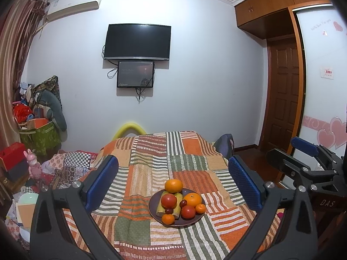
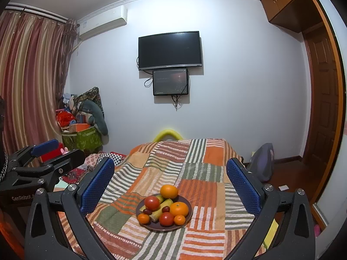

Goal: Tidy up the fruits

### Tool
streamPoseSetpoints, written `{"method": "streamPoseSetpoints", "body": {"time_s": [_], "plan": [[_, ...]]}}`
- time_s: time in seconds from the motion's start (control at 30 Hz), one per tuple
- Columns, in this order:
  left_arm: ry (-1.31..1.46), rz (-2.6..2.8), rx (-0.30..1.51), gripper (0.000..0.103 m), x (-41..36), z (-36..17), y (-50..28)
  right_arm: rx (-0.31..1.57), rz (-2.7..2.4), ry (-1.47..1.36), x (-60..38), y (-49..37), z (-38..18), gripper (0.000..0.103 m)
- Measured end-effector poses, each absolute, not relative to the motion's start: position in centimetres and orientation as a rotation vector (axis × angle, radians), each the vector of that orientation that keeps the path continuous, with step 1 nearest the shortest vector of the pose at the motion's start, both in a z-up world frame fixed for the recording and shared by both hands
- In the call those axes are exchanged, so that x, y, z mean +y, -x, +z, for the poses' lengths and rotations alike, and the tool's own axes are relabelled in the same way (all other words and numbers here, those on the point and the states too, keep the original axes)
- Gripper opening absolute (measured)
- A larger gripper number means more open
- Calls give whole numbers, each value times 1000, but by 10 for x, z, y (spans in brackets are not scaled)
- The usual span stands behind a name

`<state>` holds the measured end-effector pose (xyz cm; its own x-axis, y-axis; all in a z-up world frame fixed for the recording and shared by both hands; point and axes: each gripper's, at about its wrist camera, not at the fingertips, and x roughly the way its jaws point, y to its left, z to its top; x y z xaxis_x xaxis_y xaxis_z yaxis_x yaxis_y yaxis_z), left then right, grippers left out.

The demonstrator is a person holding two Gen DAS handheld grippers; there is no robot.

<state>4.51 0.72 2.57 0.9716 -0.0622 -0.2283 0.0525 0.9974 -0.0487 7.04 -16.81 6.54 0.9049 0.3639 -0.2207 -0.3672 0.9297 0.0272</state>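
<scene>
A dark round plate (image 1: 196, 221) (image 2: 188, 217) sits on a table with a striped patchwork cloth (image 1: 190, 162) (image 2: 195, 169). It holds oranges (image 1: 173, 185) (image 2: 169, 191), red tomatoes (image 1: 168, 200) (image 2: 152, 202), small tangerines (image 1: 168, 218) (image 2: 179, 219), yellow-green cut stalks (image 1: 179, 197) (image 2: 166, 202) and dark grapes (image 1: 183, 203) (image 2: 147, 211). My left gripper (image 1: 173, 166) is open and empty, above and before the plate. My right gripper (image 2: 170, 168) is open and empty, likewise before the plate. Each gripper shows in the other's view, the right one (image 1: 303, 151) and the left one (image 2: 47, 149).
A wall with a TV (image 1: 137, 42) (image 2: 170, 49) is behind the table. Piled boxes and bags (image 1: 39, 125) (image 2: 82, 125) stand at the left, a wooden door (image 1: 284, 99) at the right. A yellow chair back (image 1: 129, 129) shows past the table's far edge.
</scene>
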Motion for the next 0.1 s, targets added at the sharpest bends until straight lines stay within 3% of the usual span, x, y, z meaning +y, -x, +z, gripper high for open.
{"method": "streamPoseSetpoints", "body": {"time_s": [0.1], "plan": [[44,-57,237,103,8,25,-47,229,375,16,-168,-72,65,103]]}}
